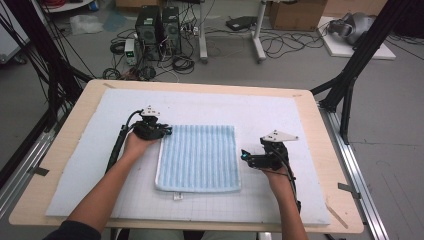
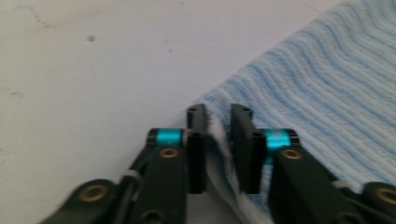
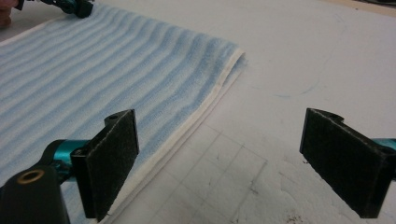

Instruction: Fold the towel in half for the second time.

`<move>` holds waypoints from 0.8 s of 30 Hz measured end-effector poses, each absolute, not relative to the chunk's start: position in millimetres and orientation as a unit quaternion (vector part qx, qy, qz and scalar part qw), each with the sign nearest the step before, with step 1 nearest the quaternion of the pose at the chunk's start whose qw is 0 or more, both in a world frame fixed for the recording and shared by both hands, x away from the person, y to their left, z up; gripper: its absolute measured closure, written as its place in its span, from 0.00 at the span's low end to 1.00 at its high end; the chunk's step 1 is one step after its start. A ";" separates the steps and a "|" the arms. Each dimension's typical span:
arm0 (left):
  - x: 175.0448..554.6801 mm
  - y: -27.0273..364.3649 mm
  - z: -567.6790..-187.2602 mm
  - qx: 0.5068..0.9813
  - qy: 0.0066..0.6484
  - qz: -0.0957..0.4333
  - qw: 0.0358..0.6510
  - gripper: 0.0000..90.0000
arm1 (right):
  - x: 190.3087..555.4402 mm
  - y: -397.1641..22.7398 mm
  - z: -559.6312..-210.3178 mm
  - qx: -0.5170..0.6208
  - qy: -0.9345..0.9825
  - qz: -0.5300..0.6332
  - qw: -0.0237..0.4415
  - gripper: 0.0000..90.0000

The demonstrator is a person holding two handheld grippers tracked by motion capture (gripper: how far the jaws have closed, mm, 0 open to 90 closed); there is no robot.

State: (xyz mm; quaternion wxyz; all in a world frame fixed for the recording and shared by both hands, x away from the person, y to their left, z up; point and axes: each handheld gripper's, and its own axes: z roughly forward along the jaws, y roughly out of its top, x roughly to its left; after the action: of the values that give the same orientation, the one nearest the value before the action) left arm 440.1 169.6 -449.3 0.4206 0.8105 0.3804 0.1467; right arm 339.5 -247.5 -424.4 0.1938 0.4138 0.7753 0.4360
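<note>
A folded towel [image 1: 200, 157] with blue and white stripes lies flat in the middle of the white mat [image 1: 280, 115]. My left gripper [image 1: 167, 131] is at the towel's far left corner. In the left gripper view the jaws [image 2: 218, 116] pinch the towel's white hem [image 2: 219, 140] between the pads. My right gripper [image 1: 245, 157] rests low beside the towel's right edge. Its jaws [image 3: 222, 126] stand wide open with nothing between them, and the towel [image 3: 93, 74] lies just past the left pad. The left gripper [image 3: 74, 7] shows far off at the towel's opposite corner.
The mat covers most of a wooden table [image 1: 75, 115], with a printed grid along its near side. Black frame posts [image 1: 350, 75] stand at both sides. Beyond the table, computer towers [image 1: 157, 25], cables and boxes sit on the floor.
</note>
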 end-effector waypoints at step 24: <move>438.1 176.8 -445.5 0.785 0.399 0.118 0.458 0.93 | 422.1 -209.1 -423.1 0.411 0.809 0.387 0.165 0.27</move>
State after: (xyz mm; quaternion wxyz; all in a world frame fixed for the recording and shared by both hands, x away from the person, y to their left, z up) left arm 438.1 176.8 -445.5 0.4583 0.7853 0.3992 0.1177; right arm 422.1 -209.1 -423.1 0.1645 0.4113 0.8087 0.3870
